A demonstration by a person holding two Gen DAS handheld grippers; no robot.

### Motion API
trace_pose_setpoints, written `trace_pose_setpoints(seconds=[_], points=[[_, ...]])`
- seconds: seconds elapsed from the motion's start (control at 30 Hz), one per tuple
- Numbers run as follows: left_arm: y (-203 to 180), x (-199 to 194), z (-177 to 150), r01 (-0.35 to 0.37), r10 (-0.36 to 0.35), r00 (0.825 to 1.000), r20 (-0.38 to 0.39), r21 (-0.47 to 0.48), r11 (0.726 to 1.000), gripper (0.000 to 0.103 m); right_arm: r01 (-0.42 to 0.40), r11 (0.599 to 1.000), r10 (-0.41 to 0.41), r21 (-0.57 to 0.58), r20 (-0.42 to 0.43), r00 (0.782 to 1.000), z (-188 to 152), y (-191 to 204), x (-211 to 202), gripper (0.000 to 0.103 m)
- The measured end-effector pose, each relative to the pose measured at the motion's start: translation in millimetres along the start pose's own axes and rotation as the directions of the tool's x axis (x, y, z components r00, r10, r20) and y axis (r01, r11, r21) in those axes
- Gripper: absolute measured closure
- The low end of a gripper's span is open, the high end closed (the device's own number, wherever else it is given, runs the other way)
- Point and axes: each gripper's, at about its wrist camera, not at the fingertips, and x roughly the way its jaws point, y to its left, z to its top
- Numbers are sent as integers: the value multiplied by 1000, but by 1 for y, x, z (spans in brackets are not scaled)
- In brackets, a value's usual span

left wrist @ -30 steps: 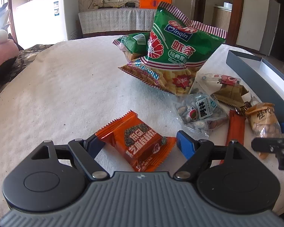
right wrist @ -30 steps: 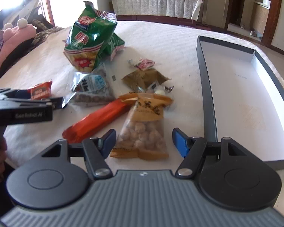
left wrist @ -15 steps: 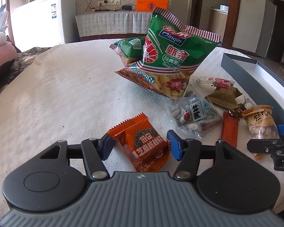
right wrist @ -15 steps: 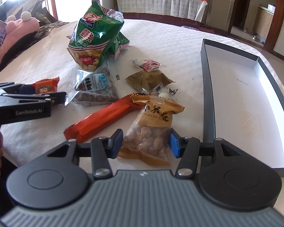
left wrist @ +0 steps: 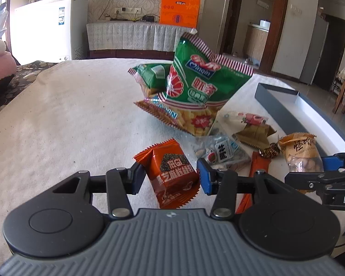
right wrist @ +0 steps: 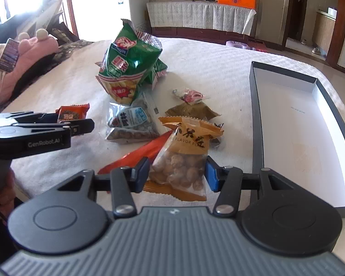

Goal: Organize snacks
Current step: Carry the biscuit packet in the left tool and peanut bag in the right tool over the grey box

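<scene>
My left gripper is shut on a small orange snack packet, lifted slightly off the white cloth; the packet also shows in the right wrist view. My right gripper is shut on a tan bag of peanuts, which also shows in the left wrist view. A dark-rimmed white box lies to the right. On the cloth lie a big green chip bag, a clear bag of nuts, a long orange-red bar and a brown packet.
A smaller green bag lies behind the big one, and a small pink-white candy packet lies near the brown packet. A pink plush sits at the far left. The table's front edge is near both grippers.
Both grippers have closed: the left jaws onto the orange packet, the right jaws onto the peanut bag. Both have lifted slightly.
</scene>
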Motion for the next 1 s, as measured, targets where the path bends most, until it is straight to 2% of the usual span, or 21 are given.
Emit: trace_pose_setpoints(seconds=[0.23, 0.67, 1.0], points=[[-10, -5, 9, -4, 4, 1000, 9, 13, 1000, 49, -16, 1000, 16, 11, 26, 1000, 4, -2, -6, 49], [-46, -8, 32, 41, -44, 998, 40, 70, 997, 49, -24, 999, 22, 24, 86, 996, 10, -13, -24, 49], [-79, 8, 43, 91, -95, 995, 32, 109, 990, 49, 14, 999, -20, 47, 134, 991, 17, -34, -36, 49]])
